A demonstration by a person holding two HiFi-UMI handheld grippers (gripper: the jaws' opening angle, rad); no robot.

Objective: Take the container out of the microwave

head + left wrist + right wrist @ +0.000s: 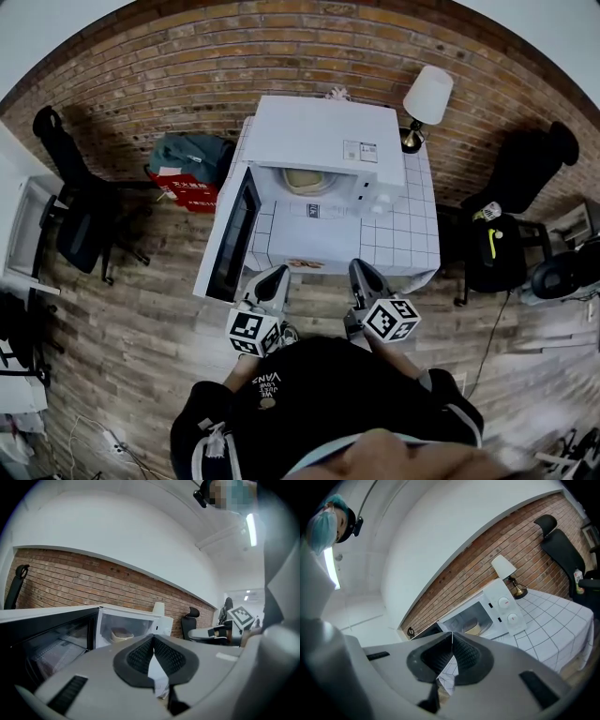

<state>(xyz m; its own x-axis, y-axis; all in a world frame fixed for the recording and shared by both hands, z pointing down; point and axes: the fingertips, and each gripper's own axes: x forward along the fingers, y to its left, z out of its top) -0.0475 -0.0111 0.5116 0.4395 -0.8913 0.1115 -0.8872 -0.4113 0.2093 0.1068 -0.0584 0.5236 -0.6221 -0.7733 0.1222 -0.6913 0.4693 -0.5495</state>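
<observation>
A white microwave (pixel 323 141) stands on a white tiled table (pixel 394 234) with its door (pixel 230 234) swung open to the left. A beige container (pixel 309 180) sits inside the cavity; it also shows as the container (pixel 121 634) in the left gripper view and the container (pixel 473 629) in the right gripper view. My left gripper (pixel 274 279) and right gripper (pixel 364 274) hang side by side just short of the table's front edge, both shut and empty, well clear of the microwave. In their own views the left gripper (pixel 153 640) and right gripper (pixel 452 636) show pads meeting at the tips.
A table lamp (pixel 424 103) stands at the table's back right corner beside the microwave. Black office chairs (pixel 80 216) stand left and right (pixel 511 216). A red bag (pixel 187 173) lies on the wooden floor by the brick wall.
</observation>
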